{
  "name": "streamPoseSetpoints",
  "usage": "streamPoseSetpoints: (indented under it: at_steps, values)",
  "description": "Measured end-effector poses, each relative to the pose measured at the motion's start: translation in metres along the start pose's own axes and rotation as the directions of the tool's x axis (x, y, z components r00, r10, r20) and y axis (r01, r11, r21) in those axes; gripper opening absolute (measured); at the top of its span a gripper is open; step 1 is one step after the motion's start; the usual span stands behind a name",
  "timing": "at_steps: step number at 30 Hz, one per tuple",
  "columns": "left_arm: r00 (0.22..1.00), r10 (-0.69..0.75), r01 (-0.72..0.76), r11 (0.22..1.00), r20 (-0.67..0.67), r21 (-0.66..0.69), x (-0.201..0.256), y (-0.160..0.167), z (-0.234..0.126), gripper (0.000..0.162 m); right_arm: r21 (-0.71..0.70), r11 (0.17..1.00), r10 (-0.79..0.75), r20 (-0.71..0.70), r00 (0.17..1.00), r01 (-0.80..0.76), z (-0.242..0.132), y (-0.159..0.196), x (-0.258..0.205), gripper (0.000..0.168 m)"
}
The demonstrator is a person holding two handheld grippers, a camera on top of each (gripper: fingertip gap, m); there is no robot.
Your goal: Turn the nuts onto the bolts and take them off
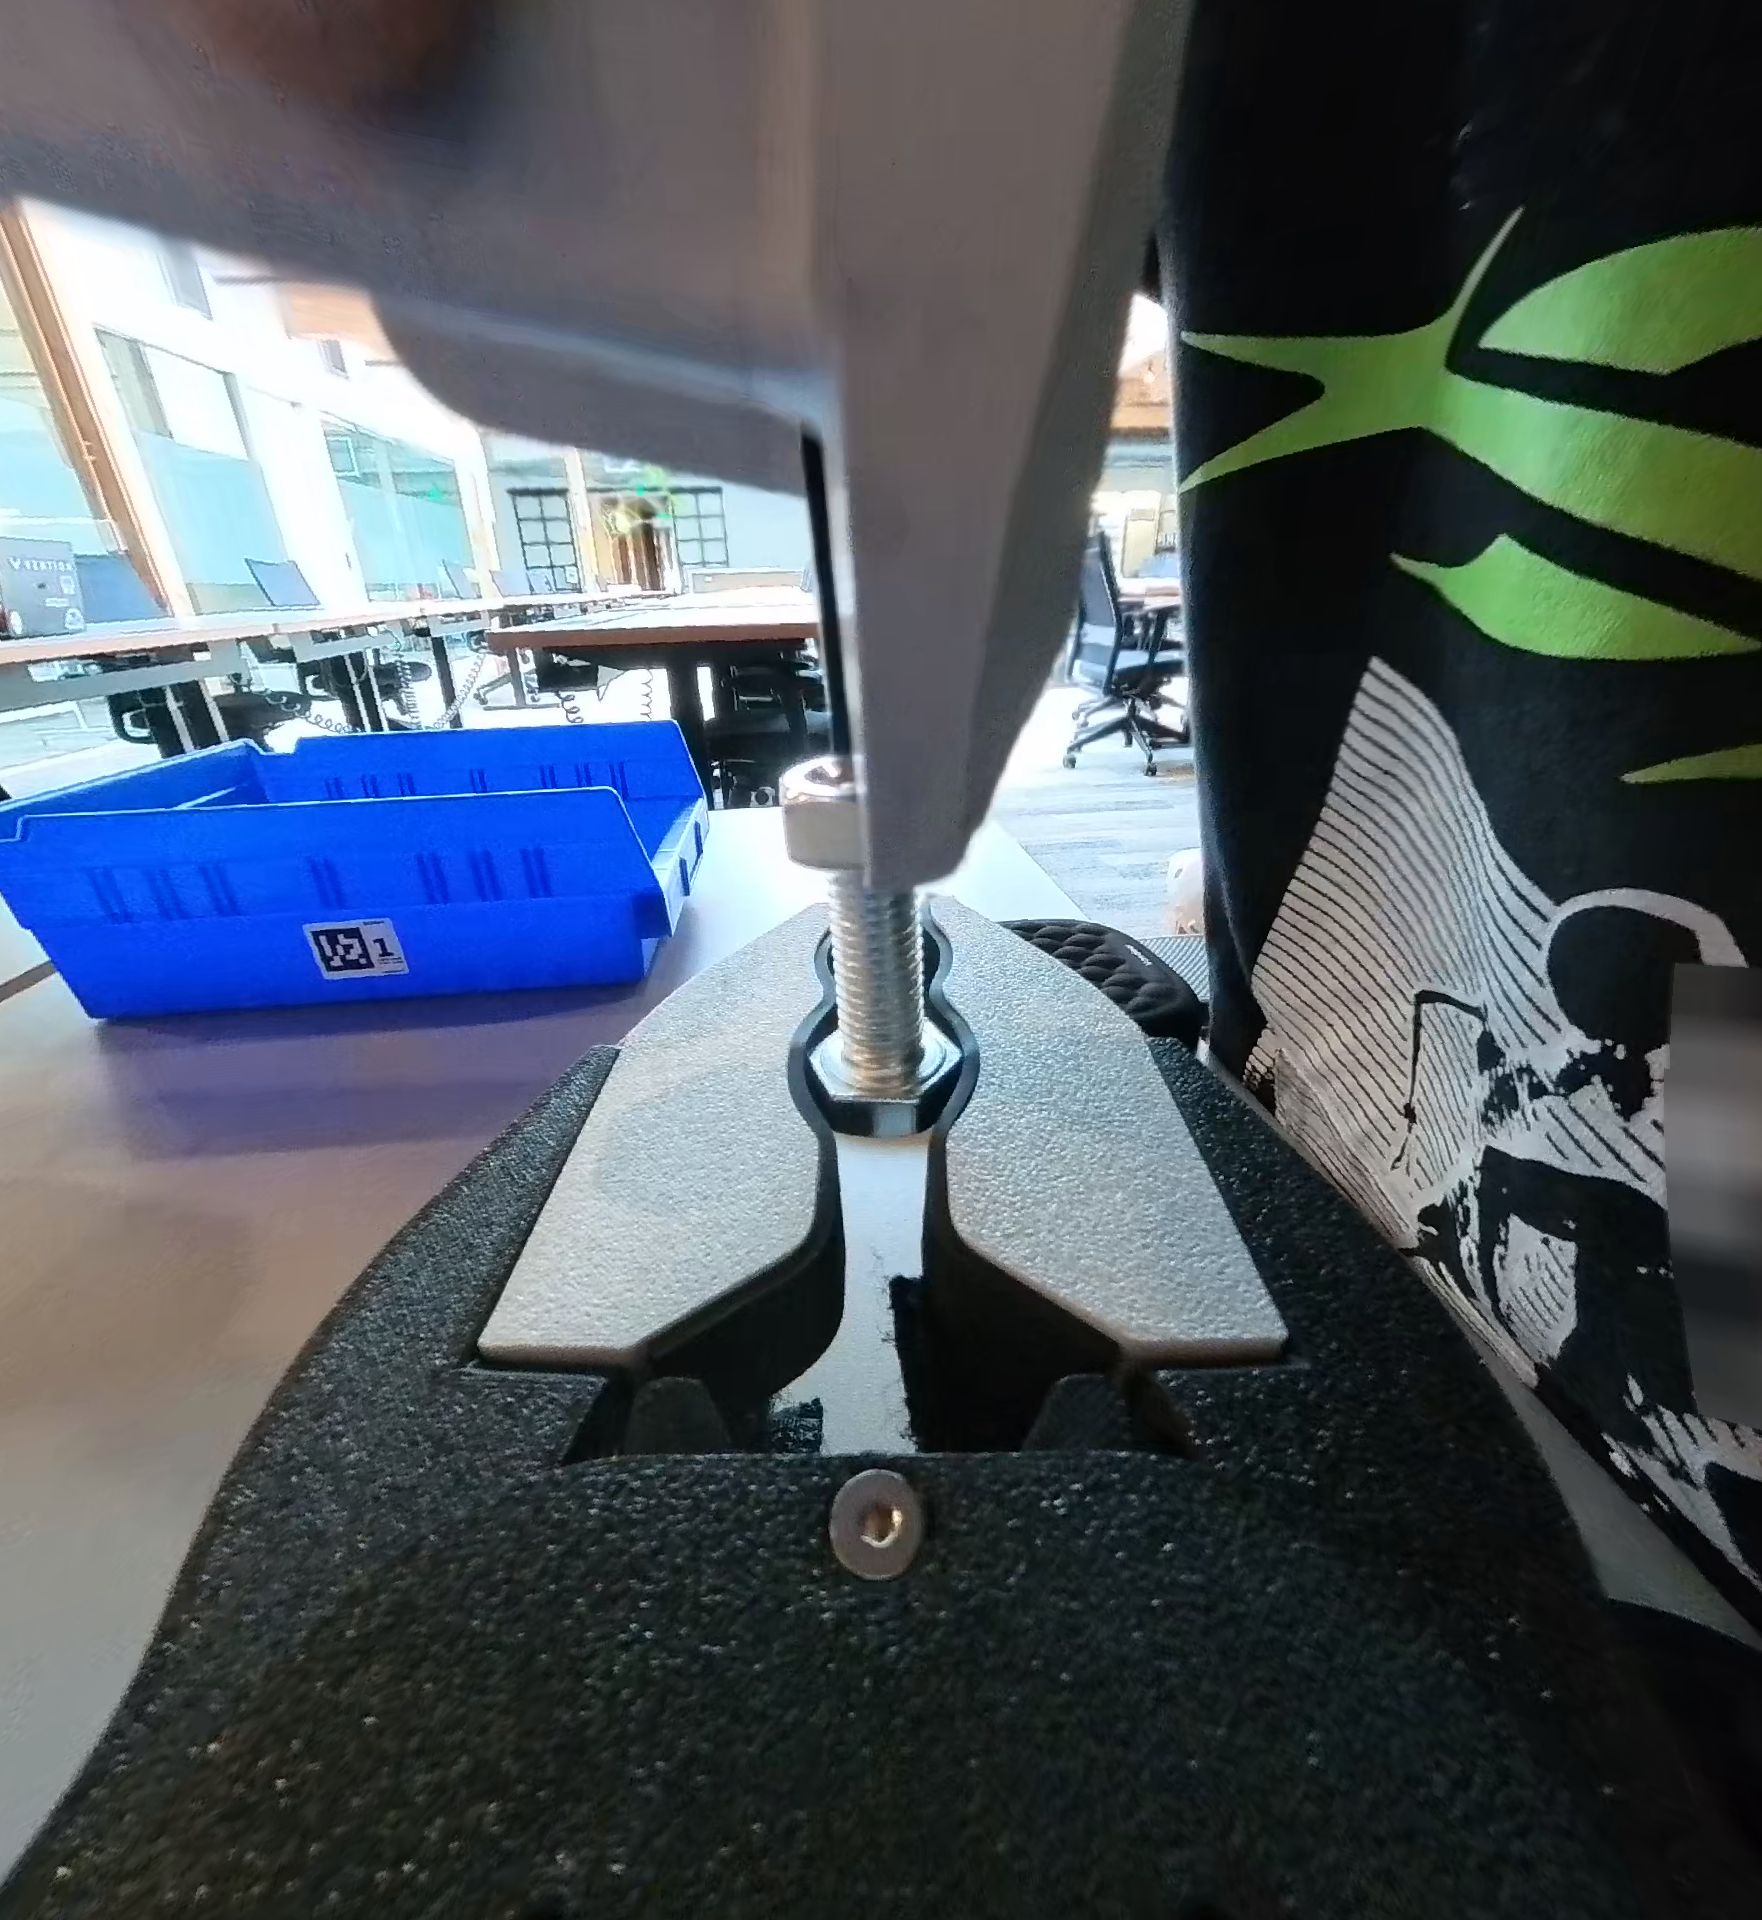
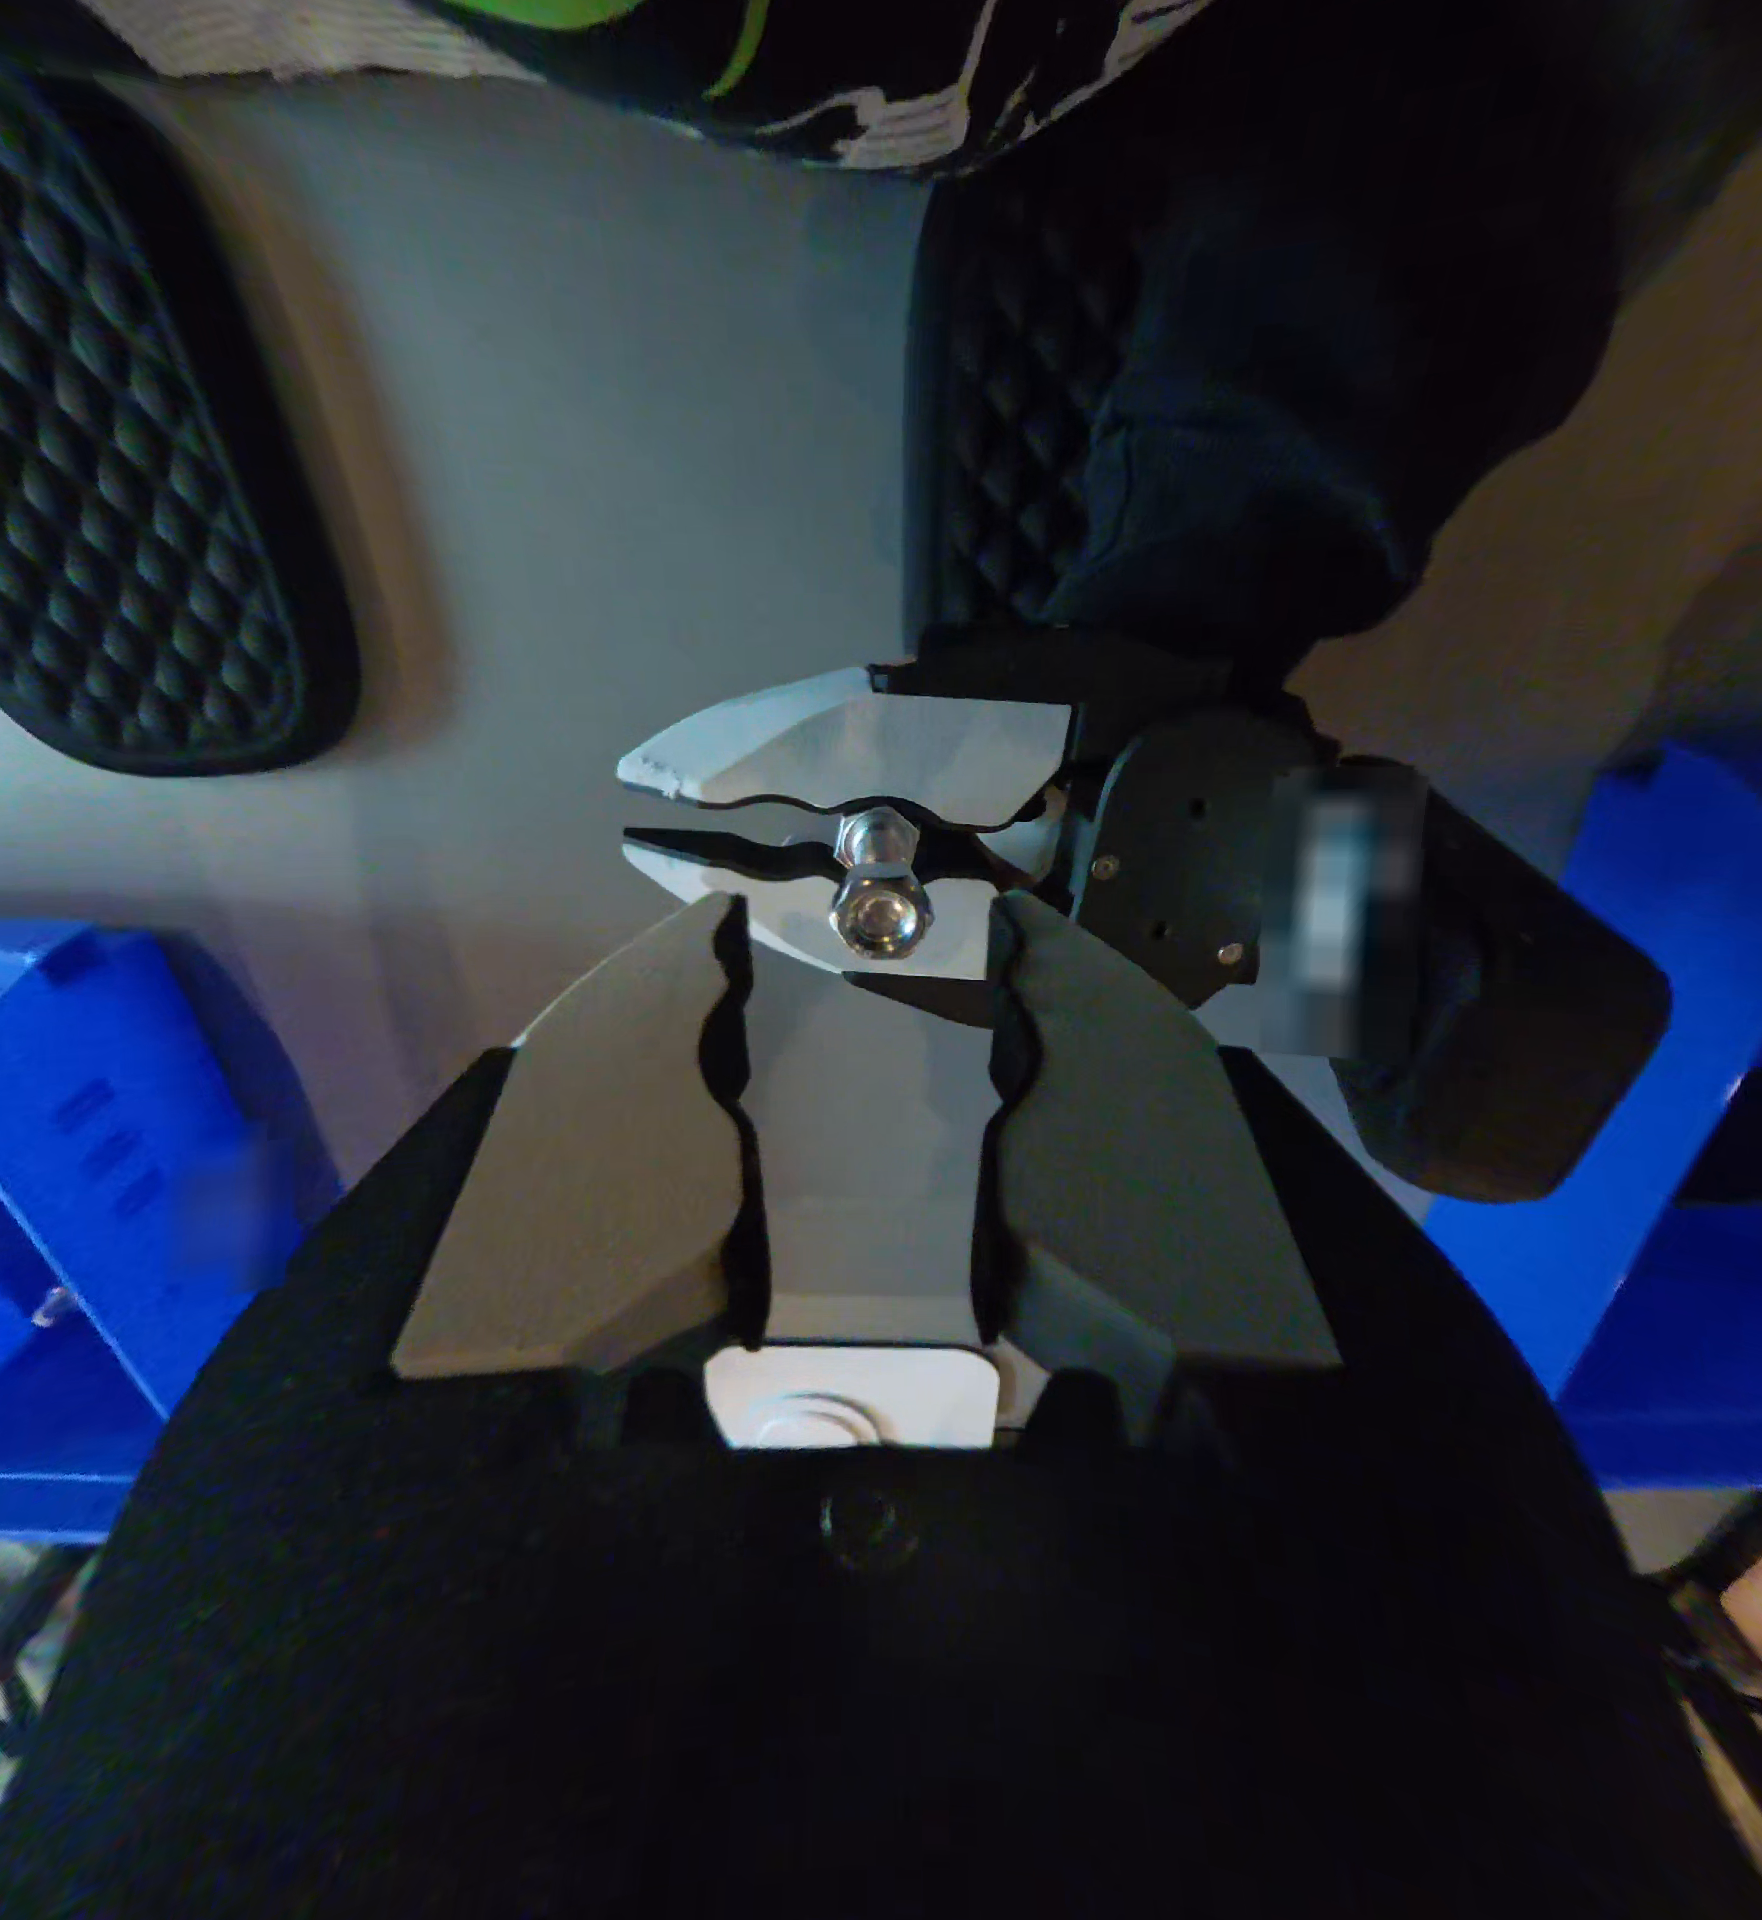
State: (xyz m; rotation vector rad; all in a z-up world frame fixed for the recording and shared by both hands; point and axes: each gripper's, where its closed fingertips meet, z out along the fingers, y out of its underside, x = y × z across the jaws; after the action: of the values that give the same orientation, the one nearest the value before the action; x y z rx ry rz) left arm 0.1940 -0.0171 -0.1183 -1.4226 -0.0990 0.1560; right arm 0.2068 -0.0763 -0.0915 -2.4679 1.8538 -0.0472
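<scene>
My left gripper (image 1: 877, 920) is shut on a hex nut (image 1: 882, 1086) that sits in the notch of its jaws. A silver bolt (image 1: 872, 966) runs through the nut and stands up, with its round head (image 1: 817, 821) at the top. In the right wrist view, looking down, my right gripper (image 2: 866, 930) is open and its tips stand either side of the bolt head (image 2: 877, 920). The left gripper (image 2: 633, 816) shows there from the side, shut on the nut (image 2: 872, 831). One right finger (image 1: 918, 623) comes down beside the bolt head on its right.
A blue bin (image 1: 337, 883) stands on the grey table (image 1: 129, 1247) to the left. More blue bins (image 2: 77, 1195) (image 2: 1687, 1143) lie at both sides below. Black mesh pads (image 2: 98, 416) rest on the table. A person's black printed shirt (image 1: 1531, 520) is close on the right.
</scene>
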Motion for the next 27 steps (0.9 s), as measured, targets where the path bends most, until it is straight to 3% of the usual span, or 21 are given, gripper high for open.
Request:
streamPoseSetpoints:
  at_steps: [5, 8, 11, 13, 15, 17, 20, 21, 24, 27]
  values:
    - [1.000, -0.002, 0.002, 1.000, -0.004, 0.001, 0.0002, 0.0000, 0.0003, 0.011, 0.015, 0.998, -0.055, -0.011, 0.998, 0.055, 0.0025, -0.0009, 0.0013, 0.021]
    - [1.000, -0.002, 0.002, 1.000, -0.004, 0.000, 0.0001, 0.0001, 0.0003, 0.011, 0.015, 0.998, -0.058, -0.022, 0.998, 0.058, 0.0025, -0.0004, 0.0017, 0.019]
    - [1.000, -0.002, 0.002, 1.000, 0.003, 0.005, -0.0007, -0.0006, -0.0002, 0.011, 0.019, 0.999, 0.030, -0.036, 0.999, -0.029, 0.0021, 0.0002, 0.0029, 0.019]
    - [1.000, -0.003, 0.003, 1.000, 0.009, 0.009, -0.0018, -0.0012, -0.0007, 0.011, 0.038, 0.978, 0.204, -0.036, 0.978, -0.203, 0.0017, 0.0015, 0.0041, 0.019]
    - [1.000, -0.007, 0.006, 1.000, 0.016, 0.012, -0.0029, -0.0016, -0.0010, 0.011, 0.051, 0.908, 0.417, -0.032, 0.908, -0.416, 0.0015, 0.0032, 0.0046, 0.019]
    - [1.000, -0.007, 0.007, 1.000, 0.023, 0.014, -0.0039, -0.0019, -0.0012, 0.011, 0.057, 0.776, 0.630, -0.037, 0.776, -0.628, 0.0013, 0.0045, 0.0049, 0.019]
    - [1.000, -0.003, 0.003, 1.000, 0.024, -0.001, -0.0037, 0.0003, 0.0003, 0.011, 0.046, 0.409, 0.912, 0.003, 0.410, -0.911, 0.0027, 0.0048, 0.0001, 0.019]
    - [1.000, 0.003, -0.002, 1.000, 0.022, -0.009, -0.0028, 0.0013, 0.0010, 0.011, 0.051, 0.340, 0.940, 0.022, 0.341, -0.939, 0.0033, 0.0038, -0.0009, 0.019]
    - [1.000, 0.003, -0.002, 1.000, 0.023, -0.011, -0.0029, 0.0017, 0.0014, 0.011, 0.060, 0.301, 0.953, 0.025, 0.303, -0.952, 0.0036, 0.0043, -0.0004, 0.019]
    - [1.000, 0.002, -0.002, 1.000, 0.024, -0.004, -0.0031, 0.0007, 0.0008, 0.011, 0.055, 0.327, 0.945, 0.011, 0.328, -0.944, 0.0031, 0.0044, 0.0006, 0.019]
